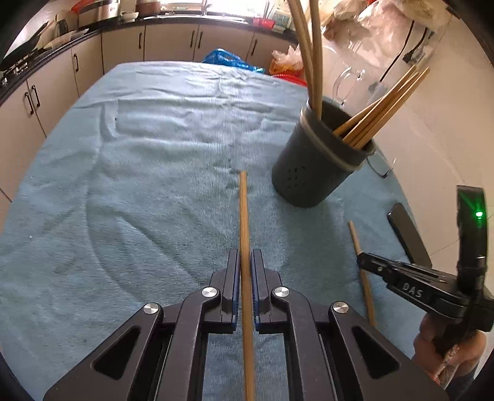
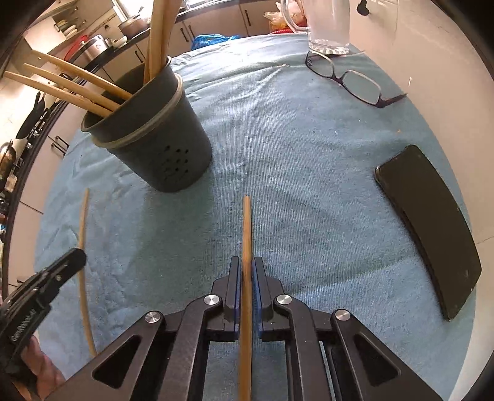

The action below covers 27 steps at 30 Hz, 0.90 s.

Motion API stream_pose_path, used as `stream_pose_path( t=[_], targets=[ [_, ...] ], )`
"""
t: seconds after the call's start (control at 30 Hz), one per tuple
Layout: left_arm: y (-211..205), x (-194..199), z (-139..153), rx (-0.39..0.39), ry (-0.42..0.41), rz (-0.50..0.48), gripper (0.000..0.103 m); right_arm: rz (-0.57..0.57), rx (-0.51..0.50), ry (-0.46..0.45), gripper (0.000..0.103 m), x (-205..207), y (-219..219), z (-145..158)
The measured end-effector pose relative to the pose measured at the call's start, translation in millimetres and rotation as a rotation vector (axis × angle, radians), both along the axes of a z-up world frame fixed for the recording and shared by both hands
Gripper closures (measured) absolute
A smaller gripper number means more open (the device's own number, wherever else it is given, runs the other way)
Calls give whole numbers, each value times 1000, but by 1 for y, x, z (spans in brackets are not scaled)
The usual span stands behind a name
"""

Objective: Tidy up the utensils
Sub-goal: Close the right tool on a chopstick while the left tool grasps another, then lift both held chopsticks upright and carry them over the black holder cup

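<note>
A dark grey utensil holder (image 1: 318,157) stands on the blue towel (image 1: 139,160) and holds several wooden chopsticks (image 1: 379,108). It also shows in the right wrist view (image 2: 160,148). My left gripper (image 1: 245,256) is shut on a wooden chopstick (image 1: 244,216) that points forward, left of the holder. My right gripper (image 2: 245,262) is shut on another wooden chopstick (image 2: 247,228), right of the holder. Each gripper shows in the other's view, the right one (image 1: 401,274) and the left one (image 2: 46,283).
A black phone (image 2: 432,228) lies on the towel's right side. Glasses (image 2: 349,80) and a clear glass jug (image 2: 327,24) sit at the far right. Kitchen cabinets (image 1: 123,46) run behind and left of the table. A white wall borders the right.
</note>
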<state>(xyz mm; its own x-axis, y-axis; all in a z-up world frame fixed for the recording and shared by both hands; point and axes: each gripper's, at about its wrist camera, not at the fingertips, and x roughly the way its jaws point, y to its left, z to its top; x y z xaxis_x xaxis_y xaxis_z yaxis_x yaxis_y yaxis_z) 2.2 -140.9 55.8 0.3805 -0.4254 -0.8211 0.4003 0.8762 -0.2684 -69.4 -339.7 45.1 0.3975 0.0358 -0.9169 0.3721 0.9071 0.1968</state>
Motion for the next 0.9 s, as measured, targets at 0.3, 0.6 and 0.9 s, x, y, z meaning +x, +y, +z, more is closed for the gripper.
stream_pose_path(
  t=[0.3, 0.6, 0.9],
  targets=[
    [13, -18, 25, -46, -63, 5, 97, 24, -1, -15, 96, 1, 4, -3],
    [33, -50, 72, -120, -202, 18, 97, 46, 64, -325, 96, -56, 20, 67],
    [36, -81, 104, -153, -306, 4, 97, 52, -19, -593, 96, -118, 39, 121]
  ],
)
